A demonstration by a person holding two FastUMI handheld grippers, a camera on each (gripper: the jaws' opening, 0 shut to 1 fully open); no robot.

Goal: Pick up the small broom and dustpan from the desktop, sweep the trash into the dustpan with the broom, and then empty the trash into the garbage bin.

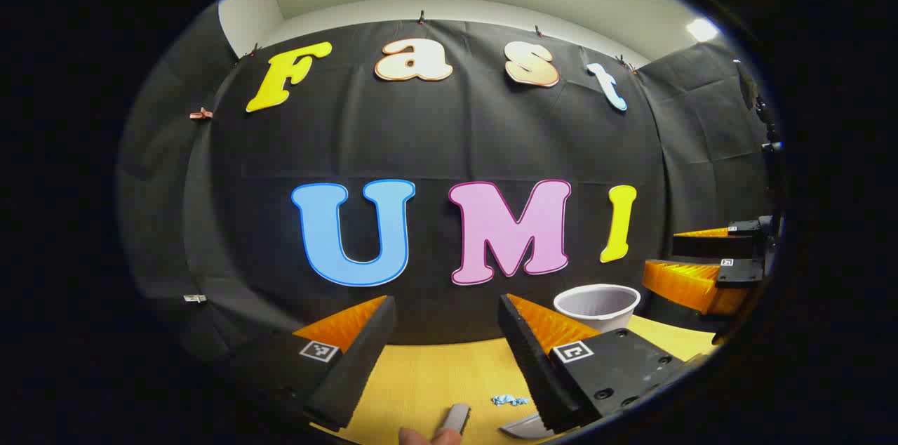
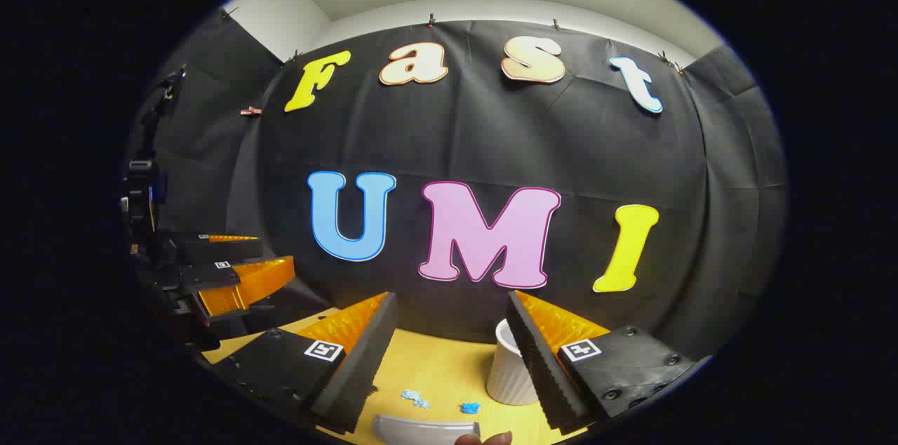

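My left gripper [image 1: 446, 301] is open, held above the yellow desktop [image 1: 428, 375] with nothing between its fingers. Below it lie a grey handle [image 1: 457, 418], a grey curved dustpan edge [image 1: 520, 427] and a blue trash scrap [image 1: 508, 400]. My right gripper [image 2: 450, 297] is also open and empty. Under it sit the grey dustpan [image 2: 424, 427] and blue scraps [image 2: 415, 398] [image 2: 470, 407]. The white ribbed garbage bin [image 2: 506, 375] [image 1: 596, 306] stands at the back of the desk, by the right finger. Each gripper shows in the other's view, jaws apart [image 1: 708, 262] [image 2: 231, 276].
A person's fingertip [image 1: 421, 436] [image 2: 491, 439] rests at the near edge by the grey tools. The black cloth wall [image 2: 491, 143] closes the desk close behind the bin. A dark stand [image 2: 140, 185] rises at the far left of the right gripper view.
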